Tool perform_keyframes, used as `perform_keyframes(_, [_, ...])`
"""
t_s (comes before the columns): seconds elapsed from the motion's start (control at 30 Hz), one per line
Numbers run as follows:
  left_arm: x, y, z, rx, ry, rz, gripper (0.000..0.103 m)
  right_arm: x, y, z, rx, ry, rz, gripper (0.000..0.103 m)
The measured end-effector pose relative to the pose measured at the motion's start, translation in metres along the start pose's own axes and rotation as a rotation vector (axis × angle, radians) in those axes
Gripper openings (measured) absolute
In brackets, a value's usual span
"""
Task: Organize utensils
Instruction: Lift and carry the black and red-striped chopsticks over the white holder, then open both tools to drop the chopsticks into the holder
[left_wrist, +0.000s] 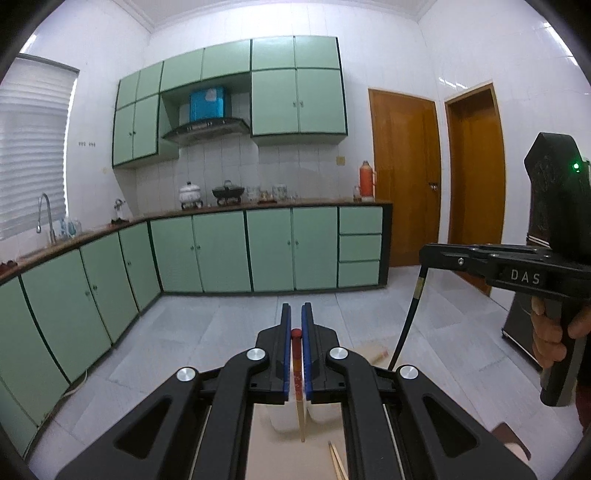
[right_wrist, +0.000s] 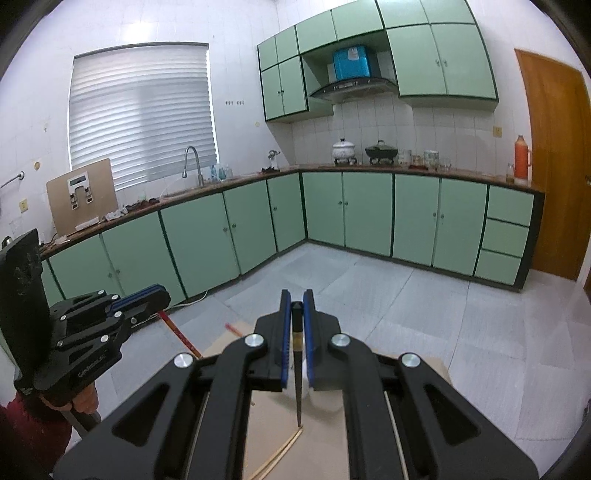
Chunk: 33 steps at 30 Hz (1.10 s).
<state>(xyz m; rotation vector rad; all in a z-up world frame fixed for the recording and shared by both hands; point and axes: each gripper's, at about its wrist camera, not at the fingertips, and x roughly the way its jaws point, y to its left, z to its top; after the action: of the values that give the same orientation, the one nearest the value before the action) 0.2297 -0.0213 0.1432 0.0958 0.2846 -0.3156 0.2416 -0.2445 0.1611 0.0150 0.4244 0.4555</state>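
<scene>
My left gripper (left_wrist: 296, 314) is shut on a red-topped chopstick (left_wrist: 296, 354), which hangs with its pale tip over a white holder (left_wrist: 280, 417) on the wooden board (left_wrist: 273, 454). My right gripper (right_wrist: 296, 301) is shut on a black chopstick (right_wrist: 297, 369), whose tip points down at the board (right_wrist: 321, 443). The right gripper also shows in the left wrist view (left_wrist: 428, 254), holding the black chopstick (left_wrist: 408, 317). The left gripper shows in the right wrist view (right_wrist: 147, 295), holding the red chopstick (right_wrist: 177, 330).
Pale chopsticks lie on the board (left_wrist: 338, 461) (right_wrist: 280, 454). Another red-tipped chopstick (right_wrist: 232, 328) lies at the board's far edge. Green kitchen cabinets (left_wrist: 221, 251) line the far walls across a grey floor (left_wrist: 207, 332). Wooden doors (left_wrist: 406, 177) stand to the right.
</scene>
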Motion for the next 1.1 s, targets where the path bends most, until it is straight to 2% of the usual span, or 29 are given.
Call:
perform_keyframes(0.23, [0.038, 0.007, 0.036, 0.012, -0.057, 0.030, 0.005, 0.027, -0.013, 0.034, -0.002, -0.030, -0.039, 0.006])
perform_keyframes(0.43, [0.073, 0.010, 0.042, -0.004, -0.076, 0.039, 0.005, 0.061, -0.028, 0.038, 0.013, -0.030, -0.067, 0.006])
perform_keyframes(0.6, [0.105, 0.014, 0.027, -0.039, -0.026, 0.031, 0.005, 0.093, -0.040, 0.021, 0.042, -0.010, -0.087, 0.006])
perform_keyframes(0.8, [0.138, 0.027, -0.006, -0.088, 0.095, 0.007, 0.006, 0.122, -0.050, -0.006, 0.093, 0.060, -0.080, 0.006])
perform_keyframes(0.87, [0.146, 0.032, -0.015, -0.107, 0.139, -0.005, 0.006, 0.126, -0.052, -0.013, 0.101, 0.081, -0.075, 0.009])
perform_keyframes(0.97, [0.144, 0.036, -0.027, -0.120, 0.162, -0.005, 0.014, 0.127, -0.054, -0.023, 0.116, 0.101, -0.074, 0.013])
perform_keyframes(1.0, [0.143, 0.037, -0.027, -0.119, 0.163, -0.003, 0.021, 0.126, -0.054, -0.025, 0.119, 0.103, -0.076, 0.013])
perform_keyframes(1.03, [0.139, 0.037, -0.029, -0.118, 0.160, -0.004, 0.028, 0.123, -0.053, -0.027, 0.121, 0.102, -0.079, 0.016])
perform_keyframes(1.1, [0.131, 0.036, -0.030, -0.110, 0.151, -0.004, 0.033, 0.116, -0.053, -0.028, 0.127, 0.090, -0.087, 0.026])
